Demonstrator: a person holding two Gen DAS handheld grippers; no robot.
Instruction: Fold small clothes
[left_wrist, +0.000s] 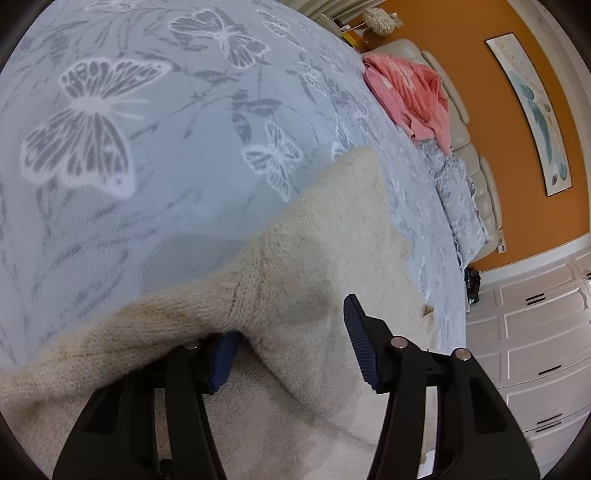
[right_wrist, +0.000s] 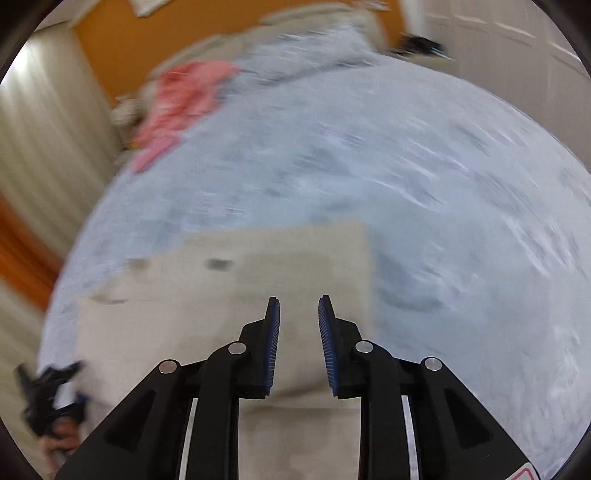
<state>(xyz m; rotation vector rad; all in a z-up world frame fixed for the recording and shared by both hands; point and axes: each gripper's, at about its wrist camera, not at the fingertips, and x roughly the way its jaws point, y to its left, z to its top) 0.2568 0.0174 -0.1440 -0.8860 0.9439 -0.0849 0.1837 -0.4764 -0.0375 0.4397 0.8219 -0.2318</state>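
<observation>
Tongs first: my left tongs (left_wrist: 295, 350) stand wide apart with a fold of the cream sweater (left_wrist: 325, 258) draped over one pad, so nothing is pinched. My right tongs (right_wrist: 298, 343) are parted too, with a narrow gap and nothing between the pads, hovering over the same sweater (right_wrist: 258, 280).

That sweater lies on the bed (left_wrist: 166, 184), on a pale blue butterfly blanket. From the right side it reads as a roughly squared panel lying flat, though that view is blurred and I cannot make out its seams. From the left, one edge rises in a ridge over my pad, not lying flat. A pink garment (left_wrist: 410, 92) sits well apart, up by the headboard (left_wrist: 454, 107).

I judge I am between folds: part of the sweater is laid flat, and the raised edge on the left has yet to be dealt with. Next, I think, the left tongs should close on that ridge near its hem, the right should take a matching edge, and both should carry it across evenly. The knit looks thick and soft, so a shallow bite may slip.
</observation>
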